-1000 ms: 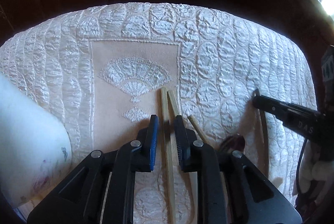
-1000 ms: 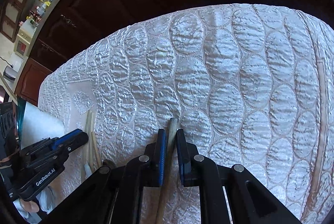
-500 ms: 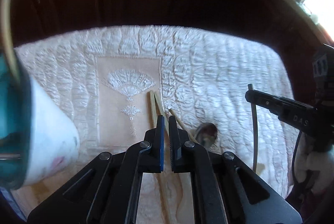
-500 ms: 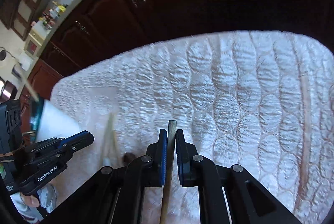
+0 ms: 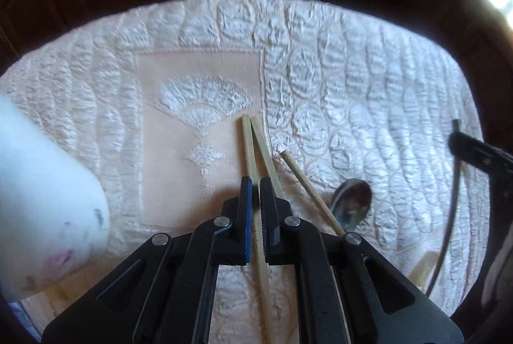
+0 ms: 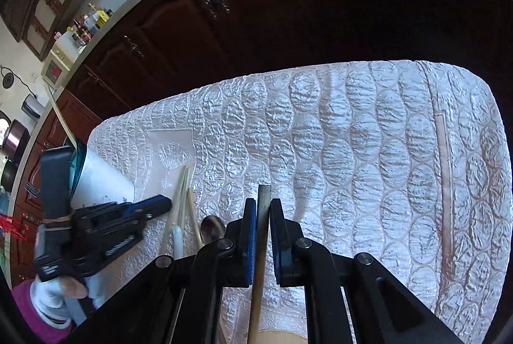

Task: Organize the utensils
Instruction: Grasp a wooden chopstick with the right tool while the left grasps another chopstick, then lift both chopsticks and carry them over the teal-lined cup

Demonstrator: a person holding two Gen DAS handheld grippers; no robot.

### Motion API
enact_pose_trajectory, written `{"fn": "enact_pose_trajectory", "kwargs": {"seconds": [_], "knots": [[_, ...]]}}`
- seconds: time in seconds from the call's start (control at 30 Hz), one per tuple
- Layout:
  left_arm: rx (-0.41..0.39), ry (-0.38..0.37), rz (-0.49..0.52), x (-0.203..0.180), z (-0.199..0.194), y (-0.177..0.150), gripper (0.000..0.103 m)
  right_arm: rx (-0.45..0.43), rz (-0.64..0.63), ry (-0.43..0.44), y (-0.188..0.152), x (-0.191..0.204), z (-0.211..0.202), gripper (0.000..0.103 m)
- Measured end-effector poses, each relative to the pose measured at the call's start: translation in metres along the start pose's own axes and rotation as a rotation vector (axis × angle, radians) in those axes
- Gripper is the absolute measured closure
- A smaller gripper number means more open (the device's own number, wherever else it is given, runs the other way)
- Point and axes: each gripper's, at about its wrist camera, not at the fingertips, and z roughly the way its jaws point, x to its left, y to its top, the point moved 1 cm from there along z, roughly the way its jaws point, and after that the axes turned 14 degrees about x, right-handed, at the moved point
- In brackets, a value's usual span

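Since a second ago left tool (image 5: pixel 253 199) has narrowed and now pinches one chopstick (image 5: pixel 248 148) beside the fan motif (image 5: pixel 202 100); jaws easing open slightly. Right tool (image 6: pixel 263 215) has risen, clamped on a dark stick (image 6: pixel 263 199). Spoon (image 5: pixel 351 204) lies right of the motif, white cup (image 5: pixel 45 199) left. Risk: a thin grip lets the chopstick pivot, or drags its twin (image 5: pixel 264 148).

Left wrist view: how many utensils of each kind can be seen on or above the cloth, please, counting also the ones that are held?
Light wooden chopstick: 3
Metal spoon: 1
Dark stick: 1
Total: 5
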Motion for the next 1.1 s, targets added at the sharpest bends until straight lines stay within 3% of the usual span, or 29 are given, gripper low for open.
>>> {"fn": "enact_pose_trajectory", "kwargs": {"seconds": [0.27,0.43,0.67,0.73,0.83,0.97,1.0,1.03,1.1], "knots": [[0.005,-0.009,-0.034,0.002,0.008,0.013,0.093,-0.002,0.009,0.014,0.002,-0.011,-0.002,0.095],[0.001,-0.033,-0.038,0.005,0.003,0.018,0.073,-0.008,0.004,0.021,0.004,-0.008,-0.002,0.095],[0.005,-0.013,-0.048,0.009,0.008,0.027,0.075,0.004,0.021,0.016,0.01,-0.009,0.007,0.095],[0.002,-0.012,-0.047,0.008,0.009,0.028,0.092,0.02,0.03,0.029,0.014,-0.01,0.011,0.095],[-0.005,-0.016,-0.03,-0.004,0.009,0.03,0.098,0.078,0.025,0.024,0.018,-0.006,0.028,0.082],[-0.033,-0.052,-0.016,-0.01,-0.011,0.017,0.098,0.151,-0.008,-0.007,0.017,0.006,0.06,0.082],[-0.044,-0.067,-0.013,-0.009,-0.018,0.013,0.098,0.16,-0.012,-0.026,0.017,0.007,0.066,0.085],[-0.055,-0.08,-0.008,-0.008,-0.026,0.01,0.098,0.166,-0.013,-0.053,0.017,0.008,0.073,0.093],[-0.074,-0.1,-0.002,-0.004,-0.041,0.003,0.099,0.123,0.01,-0.052,0.018,0.006,0.071,0.094]]}}
